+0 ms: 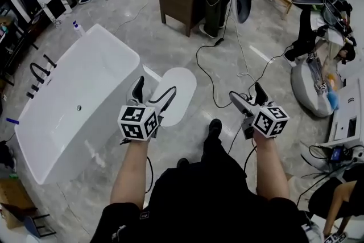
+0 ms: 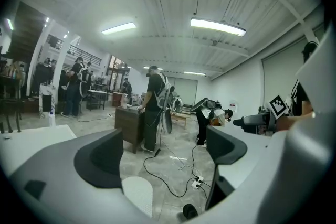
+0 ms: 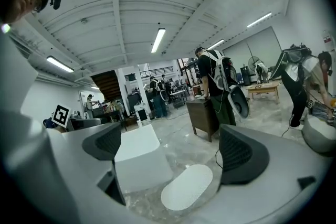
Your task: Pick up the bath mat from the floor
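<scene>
The left tool [image 1: 153, 91] has its jaws wide apart with nothing between them, and the right tool [image 1: 248, 97] is the same, open and empty. Both hang well above the floor [image 1: 187, 42]. The bath mat [image 1: 182, 83], a white oval, lies flat on the floor just beside the bathtub [image 1: 79, 99], under the left tool. The step in hand seems to be the approach; next, I think, a tool must go down to the mat's edge and close on it.
</scene>
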The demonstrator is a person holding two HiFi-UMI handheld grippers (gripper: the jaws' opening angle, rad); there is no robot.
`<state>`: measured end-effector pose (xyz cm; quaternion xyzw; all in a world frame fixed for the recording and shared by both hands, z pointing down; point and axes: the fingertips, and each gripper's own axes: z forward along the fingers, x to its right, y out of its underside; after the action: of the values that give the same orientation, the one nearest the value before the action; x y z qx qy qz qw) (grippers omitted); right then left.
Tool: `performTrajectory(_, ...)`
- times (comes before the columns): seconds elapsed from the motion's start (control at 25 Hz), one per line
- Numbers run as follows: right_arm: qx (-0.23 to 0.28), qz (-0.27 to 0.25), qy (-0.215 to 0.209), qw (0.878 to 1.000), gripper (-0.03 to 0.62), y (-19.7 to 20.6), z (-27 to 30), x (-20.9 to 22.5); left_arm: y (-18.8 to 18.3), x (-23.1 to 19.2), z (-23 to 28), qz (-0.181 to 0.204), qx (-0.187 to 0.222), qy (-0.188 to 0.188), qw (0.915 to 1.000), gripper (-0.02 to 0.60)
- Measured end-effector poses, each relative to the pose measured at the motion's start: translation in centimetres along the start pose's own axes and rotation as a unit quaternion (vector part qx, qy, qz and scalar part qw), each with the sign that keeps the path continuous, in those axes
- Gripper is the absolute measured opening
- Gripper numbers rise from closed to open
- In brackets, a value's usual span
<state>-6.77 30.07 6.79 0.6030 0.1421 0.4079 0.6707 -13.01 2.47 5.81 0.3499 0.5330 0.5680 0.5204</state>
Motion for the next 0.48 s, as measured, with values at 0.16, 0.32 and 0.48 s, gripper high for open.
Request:
performTrajectory(0.16,0.009,0.007,-0.018,1.0,0.583,-1.1,4.1,2.5,-0.5,-1.4,2.8,0.013,-0.007,-0.017,0.9998,0.505)
performTrajectory(0.32,0.017,-0.006,-0.035,0.999,0.582,-2.9,8.3,6.6,-0.4,-2.1,7.6,0.01,-0.02,-0.035,0.9992,0.505)
performTrajectory(0.48,0.012,-0.012,-0.068,0.998,0.583,-5.5,12.9,11.0,-1.6,-2.6,12.9,0.003,-0.022,-0.066,0.9976,0.504)
